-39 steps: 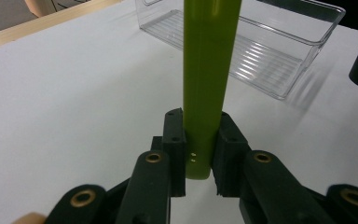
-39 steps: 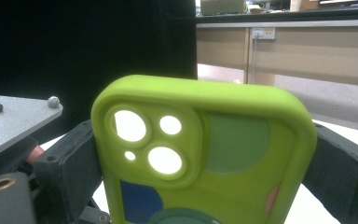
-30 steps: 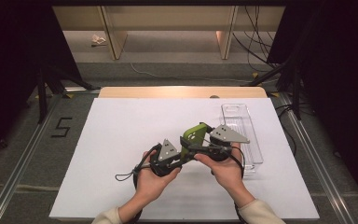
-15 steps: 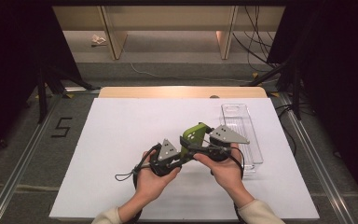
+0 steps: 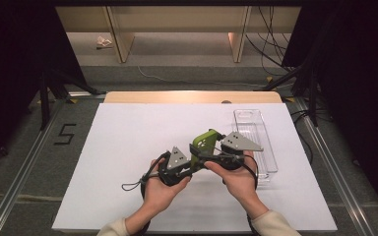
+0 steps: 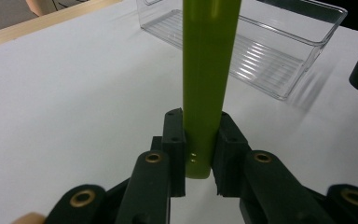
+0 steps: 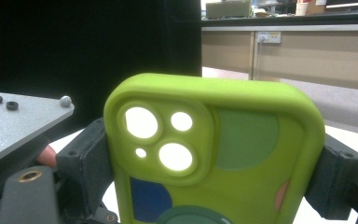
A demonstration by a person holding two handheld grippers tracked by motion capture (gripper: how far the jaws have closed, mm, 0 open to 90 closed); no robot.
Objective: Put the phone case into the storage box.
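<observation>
A lime green phone case (image 5: 204, 143) is held above the white table between both grippers. My left gripper (image 5: 192, 163) is shut on the case's lower end; in the left gripper view the case (image 6: 208, 79) stands edge-on, pinched between the two black pads of that gripper (image 6: 200, 154). My right gripper (image 5: 211, 151) is shut across the case's width. In the right gripper view the case's back (image 7: 214, 149) faces me, with camera cut-outs at the upper left and coloured patches, and the right gripper (image 7: 214, 175) clamps its two side edges.
A clear plastic tray (image 5: 270, 153) lies on the white table top (image 5: 128, 142) just right of the hands, also visible as the ribbed tray (image 6: 270, 51) beyond the case. The left gripper's grey plate (image 7: 18, 121) is close on the left.
</observation>
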